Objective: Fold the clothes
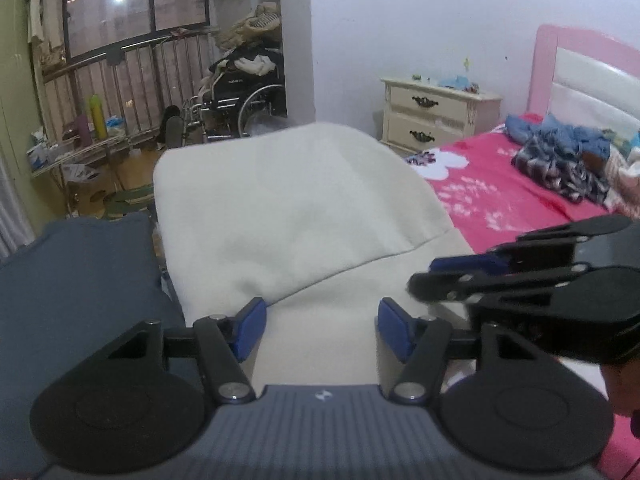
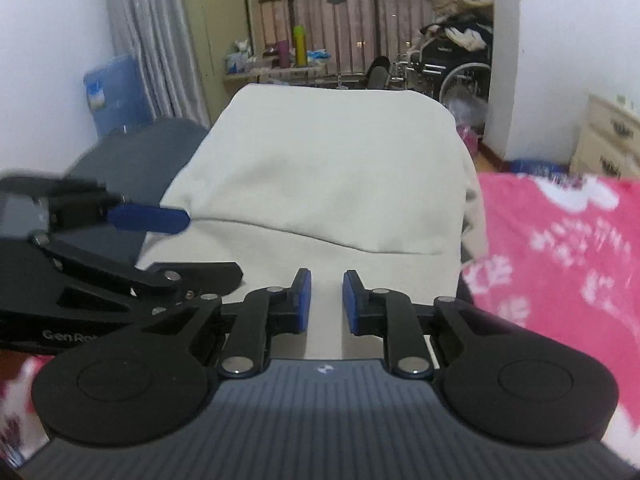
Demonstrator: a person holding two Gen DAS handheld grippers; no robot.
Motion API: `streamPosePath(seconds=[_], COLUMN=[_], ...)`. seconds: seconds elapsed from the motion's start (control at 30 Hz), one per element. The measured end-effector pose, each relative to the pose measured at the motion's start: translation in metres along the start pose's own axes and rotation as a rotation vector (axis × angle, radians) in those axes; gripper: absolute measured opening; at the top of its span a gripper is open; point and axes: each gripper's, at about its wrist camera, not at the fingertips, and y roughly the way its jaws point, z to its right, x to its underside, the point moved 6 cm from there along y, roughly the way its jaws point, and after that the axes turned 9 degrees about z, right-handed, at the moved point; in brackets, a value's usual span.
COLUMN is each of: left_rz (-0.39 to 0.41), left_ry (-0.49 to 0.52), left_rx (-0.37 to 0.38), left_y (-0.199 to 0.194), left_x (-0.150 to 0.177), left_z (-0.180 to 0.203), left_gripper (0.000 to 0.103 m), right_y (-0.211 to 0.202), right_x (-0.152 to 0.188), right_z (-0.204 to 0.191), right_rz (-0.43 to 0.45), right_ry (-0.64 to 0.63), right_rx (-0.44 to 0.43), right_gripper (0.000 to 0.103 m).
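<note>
Ahead of your left hand-held gripper (image 1: 320,326), with its blue pads and black linkage, lies a plain cream garment (image 1: 288,208), no pattern on it. To its left sits a slate-blue folded cloth (image 1: 80,280). To the right of your right hand-held gripper (image 2: 327,300), also blue-padded on black arms, the bedsheet (image 2: 560,248) is bright pink with white flower prints. Farther right of the left one, you see a pink headboard (image 1: 548,64) with a white panel, a heap of blue and dark checked clothes (image 1: 560,156), and a cream nightstand (image 1: 436,114) with dark handles. Beyond, a yellow-green bottle (image 1: 97,116) stands.
</note>
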Motion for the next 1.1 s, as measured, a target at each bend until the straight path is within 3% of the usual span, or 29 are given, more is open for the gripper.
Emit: streamPosePath(seconds=[0.13, 0.2, 0.23, 0.4, 0.47, 0.57, 0.67, 0.77, 0.83, 0.97, 1.03, 1.1], left_rz=[0.044, 0.077, 0.086, -0.026, -0.008, -0.001, 0.034, 0.141, 0.17, 0.007, 0.02, 0.046], left_ry=[-0.043, -0.03, -0.02, -0.049, -0.016, 0.039, 0.071, 0.12, 0.141, 0.068, 0.081, 0.083], left_rx=[0.022, 0.036, 0.042, 0.026, 0.033, 0.05, 0.081, 0.079, 0.085, 0.088, 0.088, 0.102], left_y=[-0.027, -0.035, -0.037, -0.009, -0.008, -0.013, -0.031, -0.044, -0.037, 0.012, 0.011, 0.002], left_x=[-0.013, -0.012, -0.009, 0.028, 0.03, 0.028, 0.013, -0.008, -0.014, 0.014, 0.013, 0.004], left_z=[-0.008, -0.009, -0.009, -0.012, -0.009, -0.007, -0.009, -0.007, -0.003, -0.005, -0.003, -0.002], left_gripper=[0.063, 0.063, 0.063, 0.064, 0.067, 0.066, 0.061, 0.061, 0.061, 0.06, 0.06, 0.06], right_y=[-0.036, -0.044, -0.042, -0.005, 0.007, 0.004, -0.008, -0.011, -0.003, 0.041, 0.051, 0.044], right_x=[-0.019, -0.023, -0.023, 0.011, 0.028, 0.026, 0.006, -0.02, -0.034, -0.014, -0.001, -0.01], right_z=[0.0, -0.002, -0.002, 0.002, 0.003, 0.011, 0.016, 0.021, 0.022, 0.024, 0.024, 0.027], right_rz=[0.07, 0.069, 0.06, -0.084, -0.128, -0.133, -0.09, -0.022, 0.011, -0.066, -0.076, -0.097], right_ry=[0.035, -0.012, -0.032, -0.057, -0.082, -0.045, -0.06, -0.043, -0.041, 0.006, -0.004, 0.025], right_rx=[0.044, 0.058, 0.062, 0.074, 0.093, 0.076, 0.086, 0.081, 0.079, 0.029, 0.033, 0.032], right_gripper=[0.016, 0.016, 0.016, 0.016, 0.016, 0.016, 0.016, 0.016, 0.016, 0.015, 0.014, 0.014])
